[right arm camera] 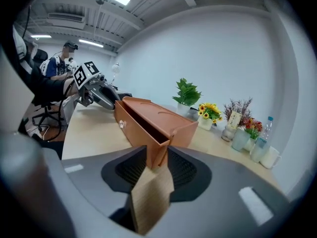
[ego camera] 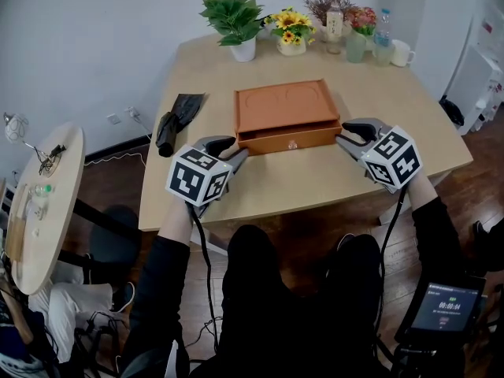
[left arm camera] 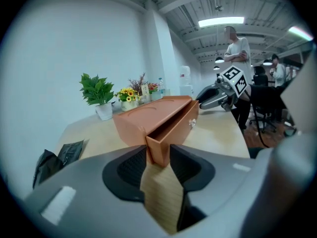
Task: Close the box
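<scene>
Box [ego camera: 282, 105] is sitting near the middle of the surface [ego camera: 315, 183]. It is flat and orange, with two shallow round recesses in its top. Its drawer [ego camera: 290, 141] is standing pulled out a little toward you. A small knob [ego camera: 292, 143] is showing at the middle of the drawer front.

You are holding the left gripper [ego camera: 236, 155] at the drawer's left front corner. In the left gripper view its fingers [left arm camera: 130, 166] are clenching on that corner. The end of the drawer front is sitting between the dark ribbed pads and touching both.

You are holding the right gripper [ego camera: 343, 137] at the drawer's right front corner. In the right gripper view its fingers [right arm camera: 187, 168] are likewise grasping the drawer, with a pad pressing on either side of the panel's end.

Both grippers are lying low over the surface, one at each end of the drawer front and angled in toward it. Whether either is touching the surface, you cannot tell.

A black bag [ego camera: 178, 116] is lying left of the box, apart from it. Along the far edge a potted plant [ego camera: 235, 20], sunflowers [ego camera: 292, 30], a bottle [ego camera: 383, 27] and a mug [ego camera: 402, 52] are standing, well apart from the box.
</scene>
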A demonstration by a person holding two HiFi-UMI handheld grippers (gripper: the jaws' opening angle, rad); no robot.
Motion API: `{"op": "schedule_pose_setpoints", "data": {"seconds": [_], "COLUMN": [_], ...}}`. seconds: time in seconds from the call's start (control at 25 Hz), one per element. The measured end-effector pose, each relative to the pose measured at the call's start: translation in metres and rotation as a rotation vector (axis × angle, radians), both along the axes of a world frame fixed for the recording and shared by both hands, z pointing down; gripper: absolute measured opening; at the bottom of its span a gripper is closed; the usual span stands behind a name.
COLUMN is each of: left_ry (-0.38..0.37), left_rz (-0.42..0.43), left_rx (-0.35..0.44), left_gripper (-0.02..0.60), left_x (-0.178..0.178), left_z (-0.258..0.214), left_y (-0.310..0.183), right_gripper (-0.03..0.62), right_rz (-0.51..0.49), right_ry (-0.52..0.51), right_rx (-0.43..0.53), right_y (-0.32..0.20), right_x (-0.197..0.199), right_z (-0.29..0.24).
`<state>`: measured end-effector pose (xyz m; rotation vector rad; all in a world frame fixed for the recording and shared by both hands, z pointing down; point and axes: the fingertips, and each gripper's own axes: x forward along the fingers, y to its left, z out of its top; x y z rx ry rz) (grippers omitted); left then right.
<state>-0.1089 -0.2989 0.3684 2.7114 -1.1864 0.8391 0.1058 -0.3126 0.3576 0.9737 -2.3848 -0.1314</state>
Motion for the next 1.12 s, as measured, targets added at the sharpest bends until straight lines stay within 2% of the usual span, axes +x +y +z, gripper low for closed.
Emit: {"op": "schedule_pose_setpoints", "data": {"seconds": [0.04, 0.08, 0.16, 0.24, 0.32, 0.4, 0.52, 0.6, 0.72, 0.88, 1.12], "left_ry": [-0.001, -0.007, -0.011, 0.033, 0.089, 0.094, 0.060, 0.044, 0.039, 0.056, 0.055], "left_rz": [-0.008, -0.014, -0.003, 0.048, 0.104, 0.122, 0.121, 0.127, 0.106, 0.050, 0.010], "left_rx": [0.021, 0.042, 0.056, 0.017, -0.042, -0.067, -0.054, -0.054, -0.055, -0.046, -0.028], "left_gripper": [0.152, 0.218, 0.294, 0.346, 0.356, 0.356, 0.342, 0.302, 0.277, 0.191, 0.176], "left_x": [-0.004, -0.009, -0.013, -0.007, 0.001, 0.005, 0.008, 0.011, 0.009, 0.002, 0.002], "left_z": [-0.002, -0.003, -0.002, 0.003, 0.006, 0.008, 0.009, 0.008, 0.008, 0.006, 0.005], "left_y": [-0.001, -0.003, -0.010, -0.014, -0.016, -0.020, -0.025, -0.024, -0.026, -0.033, -0.034], "right_gripper": [0.181, 0.254, 0.339, 0.385, 0.400, 0.397, 0.322, 0.318, 0.299, 0.194, 0.179], "right_rz": [-0.026, -0.051, -0.085, -0.105, -0.116, -0.126, -0.121, -0.115, -0.097, -0.040, -0.019], "right_ry": [0.005, 0.008, 0.013, 0.008, 0.003, 0.015, 0.024, 0.017, 0.003, -0.026, -0.036], "right_rx": [0.005, 0.003, -0.027, -0.067, -0.092, -0.099, -0.094, -0.092, -0.089, -0.079, -0.070], "right_y": [0.000, -0.001, -0.007, -0.013, -0.019, -0.023, -0.026, -0.026, -0.028, -0.035, -0.036], "right_x": [0.000, 0.000, -0.001, -0.004, -0.009, -0.016, -0.018, -0.018, -0.017, -0.011, -0.010], "right_z": [-0.002, -0.003, 0.000, 0.005, 0.008, 0.011, 0.012, 0.011, 0.010, 0.006, 0.004]}}
